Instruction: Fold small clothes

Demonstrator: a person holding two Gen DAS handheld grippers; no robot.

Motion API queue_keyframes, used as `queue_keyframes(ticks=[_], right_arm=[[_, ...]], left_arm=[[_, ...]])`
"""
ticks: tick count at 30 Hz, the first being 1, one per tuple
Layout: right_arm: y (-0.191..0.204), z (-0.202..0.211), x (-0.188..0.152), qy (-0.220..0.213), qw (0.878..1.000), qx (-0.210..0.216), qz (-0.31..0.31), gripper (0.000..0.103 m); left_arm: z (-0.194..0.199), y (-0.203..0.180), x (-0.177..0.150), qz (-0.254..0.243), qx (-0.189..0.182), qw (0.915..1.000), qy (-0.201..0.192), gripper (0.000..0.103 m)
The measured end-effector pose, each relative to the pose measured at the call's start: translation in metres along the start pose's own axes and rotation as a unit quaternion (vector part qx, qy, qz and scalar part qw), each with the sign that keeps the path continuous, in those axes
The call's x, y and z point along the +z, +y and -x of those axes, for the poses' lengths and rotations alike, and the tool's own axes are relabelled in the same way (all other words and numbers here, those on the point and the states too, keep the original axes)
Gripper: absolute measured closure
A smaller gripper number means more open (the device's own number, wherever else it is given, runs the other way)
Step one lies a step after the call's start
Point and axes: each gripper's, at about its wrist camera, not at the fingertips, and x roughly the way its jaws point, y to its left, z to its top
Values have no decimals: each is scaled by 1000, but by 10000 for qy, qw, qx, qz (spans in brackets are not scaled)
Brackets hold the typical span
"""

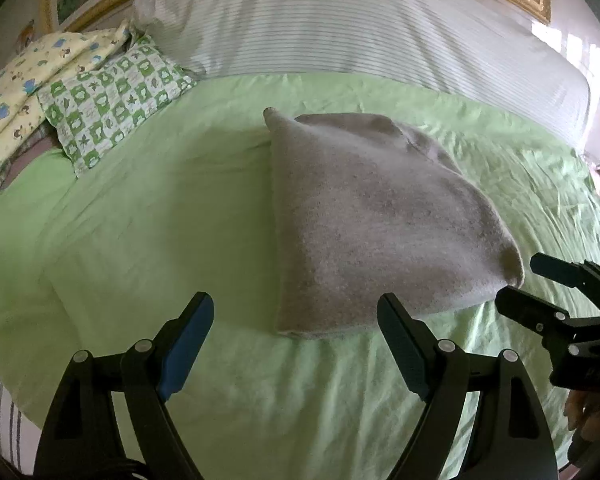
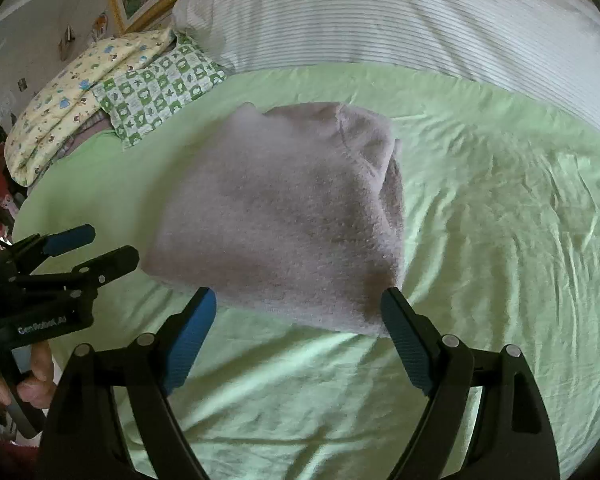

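A grey fleece garment point(image 1: 372, 216) lies folded into a compact wedge on the green bed sheet point(image 1: 140, 216); it also shows in the right wrist view point(image 2: 284, 216). My left gripper point(image 1: 296, 312) is open and empty, its jaws wide apart just short of the garment's near edge. My right gripper point(image 2: 300, 308) is open and empty, its jaws straddling the garment's near right corner without touching it. Each gripper shows in the other's view: the right gripper point(image 1: 528, 284) at the right edge, the left gripper point(image 2: 100, 244) at the left edge.
A green-and-white checked pillow point(image 1: 112, 100) and a yellow printed blanket point(image 1: 24, 92) lie at the back left. A large white striped pillow point(image 1: 360, 24) runs along the headboard. The sheet is wrinkled to the right point(image 2: 520, 220).
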Motion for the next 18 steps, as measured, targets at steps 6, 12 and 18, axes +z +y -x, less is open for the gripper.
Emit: queue_keyframes(ticks=[6, 12, 18], right_arm=[[2, -2, -2, 26, 10000, -33, 33, 18], [2, -2, -2, 7, 10000, -37, 38, 18], [0, -2, 0, -9, 10000, -54, 74, 18]], left_arm=[[-2, 1, 1, -33, -18, 10000, 10, 19], [-2, 0, 1, -33, -22, 10000, -1, 18], [-2, 0, 1, -31, -32, 10000, -8, 18]])
